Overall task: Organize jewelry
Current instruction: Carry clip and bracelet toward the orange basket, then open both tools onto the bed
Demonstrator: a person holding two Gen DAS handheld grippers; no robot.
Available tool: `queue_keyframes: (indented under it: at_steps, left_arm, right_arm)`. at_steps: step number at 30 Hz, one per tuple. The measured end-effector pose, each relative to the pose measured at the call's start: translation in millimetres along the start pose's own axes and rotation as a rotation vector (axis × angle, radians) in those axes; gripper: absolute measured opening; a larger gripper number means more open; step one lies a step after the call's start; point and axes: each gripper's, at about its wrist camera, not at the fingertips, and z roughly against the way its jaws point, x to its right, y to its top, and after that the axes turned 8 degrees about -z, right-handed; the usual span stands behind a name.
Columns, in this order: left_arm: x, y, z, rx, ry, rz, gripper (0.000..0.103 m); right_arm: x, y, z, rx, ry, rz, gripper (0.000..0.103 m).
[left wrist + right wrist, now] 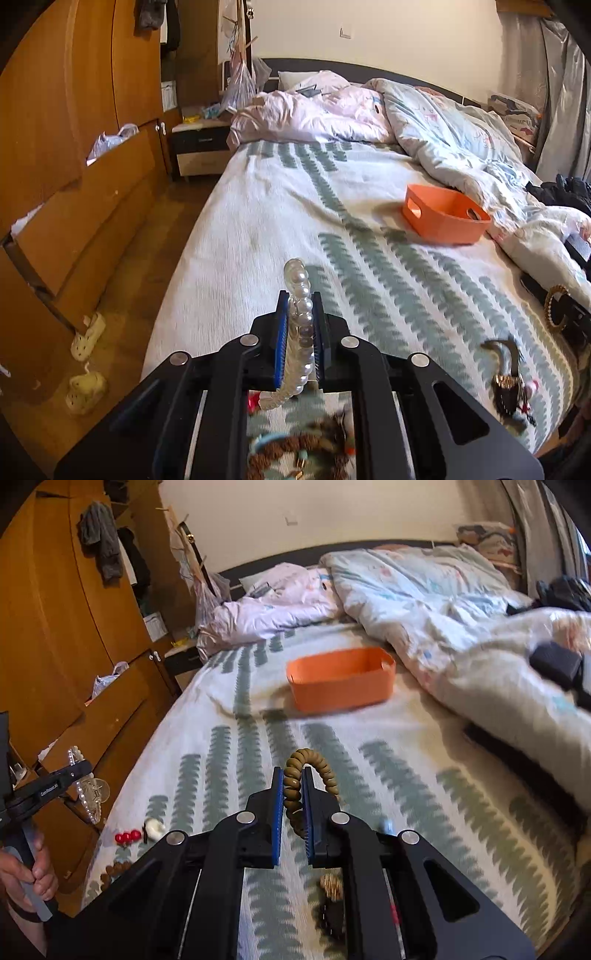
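My left gripper (301, 299) is shut on a white pearl bracelet (300, 291), which arches above the blue pads and hangs below them, above the bed. From the right wrist view the same left gripper (75, 766) and pearl bracelet (86, 797) show at the left, held by a person's hand (26, 875). My right gripper (293, 775) is shut on a tan spiral coil bracelet (314, 764) that loops over its right finger. An orange bin (445, 214) (340, 677) sits farther up the bed, open and apparently empty.
More jewelry lies on the patterned bedspread (266, 206): brown beads (295, 446), a dark cluster (509, 387), red beads (127, 836), a white piece (153, 827). A rumpled duvet (443, 125) covers the far and right side. A wooden wardrobe with open drawers (85, 206) stands left.
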Motion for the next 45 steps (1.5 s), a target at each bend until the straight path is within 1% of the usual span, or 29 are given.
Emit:
queue_keyframes:
  at_steps: [4, 6, 8, 12, 14, 16, 19, 21, 24, 29, 34, 37, 38, 41, 43, 44, 45]
  left_arm:
    - [-1.6, 17.0, -10.7, 0.009, 0.015, -0.001, 0.012]
    - [-0.9, 24.9, -18.1, 0.014, 0.046, -0.01, 0.012]
    - [-1.4, 32.4, -25.5, 0.022, 0.05, -0.013, 0.012]
    - [-6.1, 41.7, -44.5, -0.001, 0.054, 0.004, 0.012]
    - [-7.1, 44.5, -53.6, -0.006, 0.077, 0.007, 0.012]
    - [-7.0, 46.5, -65.3, -0.016, 0.078, 0.004, 0.012]
    - [-9.9, 50.0, -85.1, -0.052, 0.057, 0.025, 0.012]
    - [-9.3, 52.8, -95.7, -0.061, 0.071, 0.022, 0.012]
    - [-7.7, 57.0, -111.2, -0.071, 0.071, 0.014, 0.012]
    - [-10.4, 56.7, -138.9, -0.116, 0.063, 0.013, 0.012]
    - [-14.1, 49.6, -160.4, -0.153, 0.078, 0.001, 0.012]
    - [-15.6, 45.7, -166.5, -0.178, 0.078, 0.004, 0.013]
    - [-15.2, 44.8, -166.0, -0.18, 0.082, 0.001, 0.013]
    - [-13.6, 44.7, -158.3, -0.161, 0.091, -0.003, 0.016]
    - [-12.7, 46.1, -154.5, -0.151, 0.091, -0.004, 0.025]
    - [-12.0, 46.5, -150.4, -0.14, 0.093, -0.004, 0.028]
    - [-11.9, 47.5, -147.8, -0.132, 0.095, -0.003, 0.036]
  right_arm:
    - [-5.8, 22.7, -13.3, 0.003, 0.008, 0.019, 0.01]
    - [-6.2, 34.8, -22.6, 0.006, 0.003, 0.023, 0.01]
    - [-1.6, 47.0, -34.4, -0.007, 0.009, 0.008, 0.01]
    - [6.9, 67.5, -62.3, -0.031, -0.009, -0.008, 0.01]
    - [11.4, 74.1, -80.2, -0.057, -0.015, -0.019, 0.01]
    - [13.3, 76.1, -96.2, -0.079, -0.034, -0.01, 0.01]
    - [16.2, 77.6, -125.5, -0.12, -0.06, 0.0, 0.01]
    - [18.7, 76.9, -139.3, -0.137, -0.069, -0.005, 0.01]
    - [21.8, 74.6, -159.5, -0.158, -0.092, -0.002, 0.01]
    - [29.4, 77.0, -181.4, -0.173, -0.138, 0.007, 0.01]
    - [43.8, 75.8, -196.6, -0.2, -0.162, -0.012, 0.011]
    - [50.8, 74.5, -201.8, -0.204, -0.176, -0.025, 0.018]
    - [51.9, 74.6, -201.9, -0.204, -0.178, -0.032, 0.019]
    - [54.3, 76.3, -198.4, -0.196, -0.185, -0.037, 0.02]
    - [53.4, 78.7, -194.0, -0.186, -0.184, -0.04, 0.021]
    - [52.8, 80.2, -191.1, -0.181, -0.18, -0.041, 0.024]
    - [52.0, 81.5, -187.3, -0.173, -0.179, -0.039, 0.028]
